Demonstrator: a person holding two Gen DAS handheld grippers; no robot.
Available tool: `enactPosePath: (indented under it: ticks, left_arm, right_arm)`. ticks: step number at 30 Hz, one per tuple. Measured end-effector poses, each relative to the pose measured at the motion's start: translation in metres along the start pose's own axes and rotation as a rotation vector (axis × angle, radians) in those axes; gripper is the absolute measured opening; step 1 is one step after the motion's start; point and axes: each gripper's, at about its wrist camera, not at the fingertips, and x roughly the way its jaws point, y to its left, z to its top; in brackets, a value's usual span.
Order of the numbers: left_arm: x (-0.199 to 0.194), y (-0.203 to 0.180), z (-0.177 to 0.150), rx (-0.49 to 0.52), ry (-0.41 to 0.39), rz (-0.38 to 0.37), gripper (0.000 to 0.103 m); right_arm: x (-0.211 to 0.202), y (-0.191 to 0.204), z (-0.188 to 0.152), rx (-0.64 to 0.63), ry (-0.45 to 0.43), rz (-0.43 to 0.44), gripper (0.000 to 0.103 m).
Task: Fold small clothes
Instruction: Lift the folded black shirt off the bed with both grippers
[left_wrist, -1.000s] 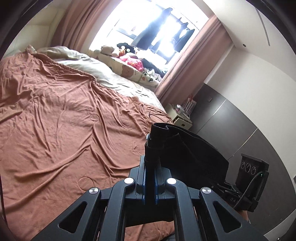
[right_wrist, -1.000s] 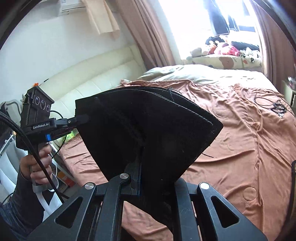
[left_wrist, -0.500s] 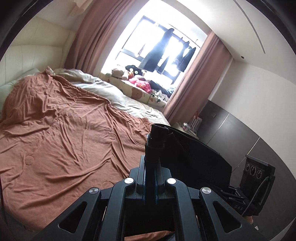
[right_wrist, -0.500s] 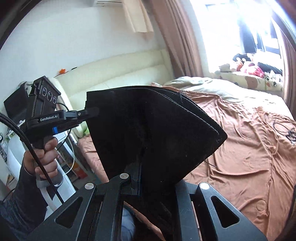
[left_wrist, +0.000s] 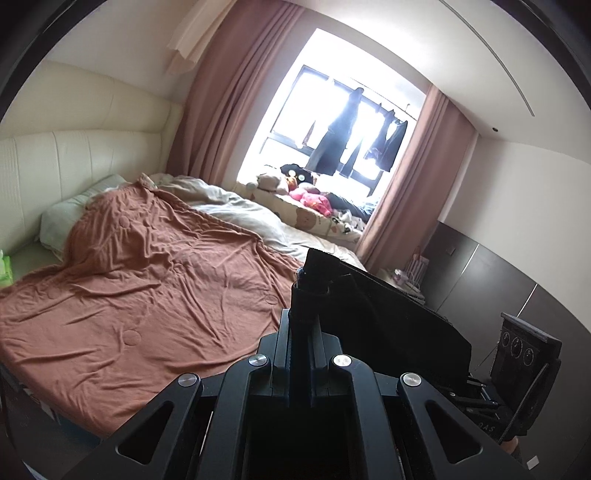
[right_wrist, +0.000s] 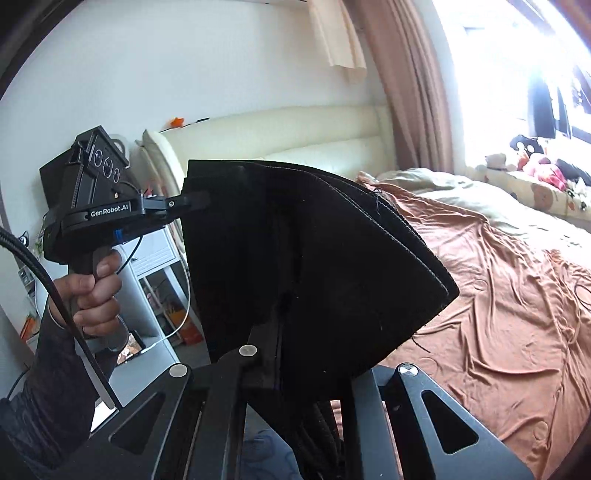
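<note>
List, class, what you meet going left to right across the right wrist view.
Hand gripping the left gripper → black garment held up in the middle → brown bedspread → soft toys by the window.

Black folded garment (right_wrist: 314, 258), layered edges fanned out, stretched upright in mid-air above the bed (right_wrist: 517, 295).

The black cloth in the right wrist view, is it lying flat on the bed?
No. The black cloth hangs in the air above the bed, pinched by the left gripper at its top corner.
</note>
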Motion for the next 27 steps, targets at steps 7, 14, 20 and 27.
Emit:
enactPosePath:
  ticks: [7,14,20,27]
  left_arm:
    - [-0.039,0.030,0.000,-0.012,-0.031,0.075,0.006]
    - [-0.056,0.077,0.004,-0.042,-0.045,0.117,0.006]
    - [-0.052,0.133,0.008,-0.077,-0.048,0.153,0.006]
    - [-0.051,0.189,0.022,-0.035,-0.090,0.194,0.006]
  right_arm:
    - [0.010,0.023,0.000,-0.060,0.001,0.064,0.005]
    - [0.044,0.028,0.005,-0.128,0.054,0.114,0.005]
    - [0.087,0.018,0.012,-0.125,0.057,0.155,0.005]
    - [0.153,0.015,0.020,-0.160,0.034,0.119,0.005]
